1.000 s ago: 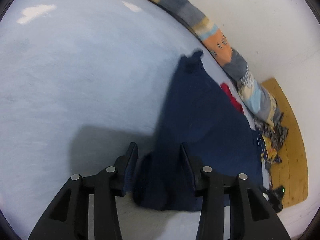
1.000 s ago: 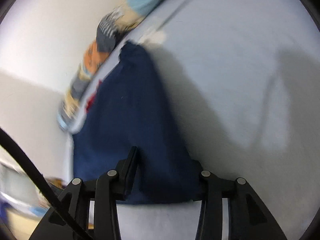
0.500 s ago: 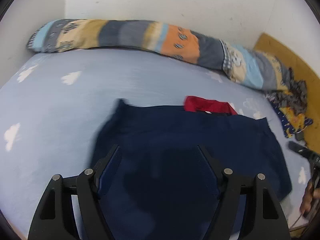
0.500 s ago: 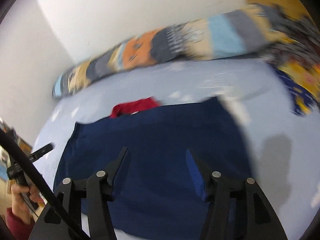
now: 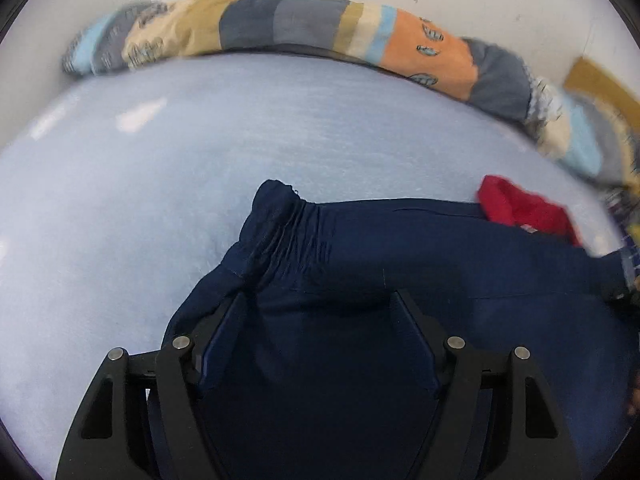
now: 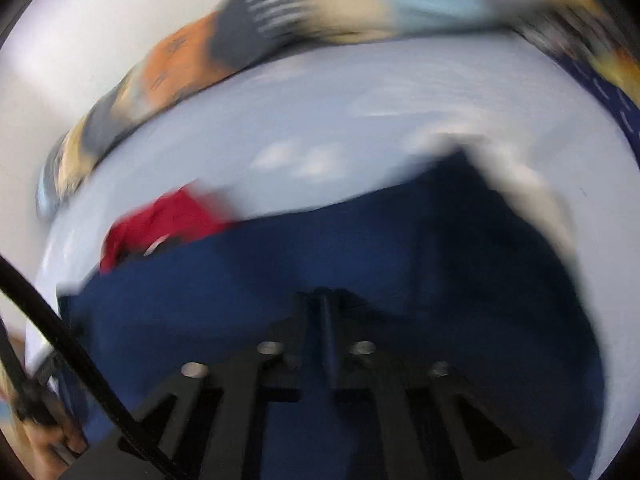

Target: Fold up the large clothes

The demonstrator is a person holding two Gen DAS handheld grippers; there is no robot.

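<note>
A dark navy fabric garment lies spread on a pale blue bedsheet, its gathered waistband just ahead of the left gripper, whose black jaws stand apart over the cloth. Beyond it sits a red garment. The right gripper, jaws pressed together, hovers over the same blurred navy cloth.

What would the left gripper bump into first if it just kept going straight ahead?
Probably the dark blue garment. The left gripper has its fingers spread wide over that cloth, which fills the space ahead of them on the light blue bed. Depth is hard to judge.
</note>
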